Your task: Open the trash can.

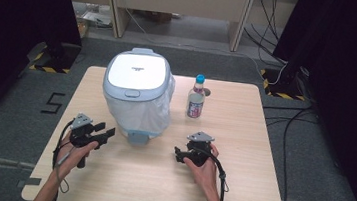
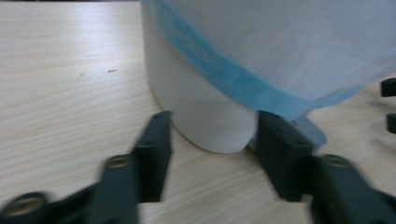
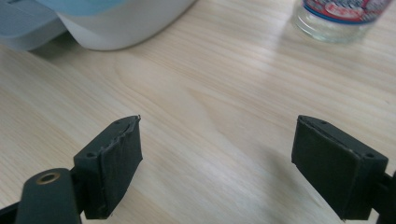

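Seen from above: a light wooden table (image 1: 237, 187) bearing a white lidded bin (image 1: 137, 88) lined with a pale blue bag, standing at centre toward the far edge. Just to its right, upright and apart from it, a clear bottle (image 1: 196, 98) with a blue cap and red label.

Left gripper (image 1: 105, 134), held in the left hand (image 1: 74, 152), near the bin's lower left side, pointing toward it. In the left gripper view, jaws parted, nothing gripped; the bin's white base (image 2: 205, 116) ahead in the gap between them, not touching, the bag's blue edge (image 2: 233, 79) hanging over it.

Right gripper (image 1: 178, 154), held in the right hand (image 1: 203, 166), right of the bin's front, well apart from it. In the right gripper view, jaws spread wide over bare tabletop, empty; bin base (image 3: 116, 23) at top left, bottle bottom (image 3: 336, 18) at top right.
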A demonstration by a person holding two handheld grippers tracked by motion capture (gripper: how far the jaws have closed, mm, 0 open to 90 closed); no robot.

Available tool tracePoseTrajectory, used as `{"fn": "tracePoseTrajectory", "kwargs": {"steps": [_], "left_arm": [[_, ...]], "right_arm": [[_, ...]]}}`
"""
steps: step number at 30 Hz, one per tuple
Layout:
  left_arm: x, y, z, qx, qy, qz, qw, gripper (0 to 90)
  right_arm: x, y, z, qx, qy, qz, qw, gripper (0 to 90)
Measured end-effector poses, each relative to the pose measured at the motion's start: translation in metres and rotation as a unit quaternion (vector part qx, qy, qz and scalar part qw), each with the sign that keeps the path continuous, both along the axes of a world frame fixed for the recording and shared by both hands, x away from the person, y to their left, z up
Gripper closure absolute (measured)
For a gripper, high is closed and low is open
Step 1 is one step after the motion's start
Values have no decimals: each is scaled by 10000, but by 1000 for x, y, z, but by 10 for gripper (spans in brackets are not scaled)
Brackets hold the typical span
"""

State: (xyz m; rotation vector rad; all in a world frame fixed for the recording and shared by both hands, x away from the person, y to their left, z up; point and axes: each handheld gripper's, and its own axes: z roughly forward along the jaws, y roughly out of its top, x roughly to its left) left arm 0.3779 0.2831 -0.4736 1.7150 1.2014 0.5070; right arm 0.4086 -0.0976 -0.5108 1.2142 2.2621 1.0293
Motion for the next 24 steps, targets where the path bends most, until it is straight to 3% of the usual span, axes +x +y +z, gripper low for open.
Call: {"fn": "tracePoseTrajectory", "kwargs": {"steps": [2,7,14,15,16,21,24], "left_arm": [[-3,0,4,-22,-87,-32,10000,721],[-12,-1,17,-115,-267,-109,9995,846],[-21,-6,35,-259,-388,-289,9985,885],[-22,-7,38,-318,-380,-346,9982,888],[-23,-8,41,-521,-311,-475,9970,892],[-26,-10,51,-536,-404,-584,9960,893],[-29,-11,65,-594,-536,-667,9946,893]], "right_arm": [[1,-4,-3,-67,79,-23,9999,162],[3,-5,-7,-197,111,-14,9997,155],[4,-5,-7,-210,115,-24,9997,141],[4,-5,-8,-213,111,-26,9997,139],[5,-5,-8,-219,100,-9,9997,137],[5,-5,-8,-213,92,-7,9997,136],[5,-5,-8,-204,111,-21,9997,135]]}}
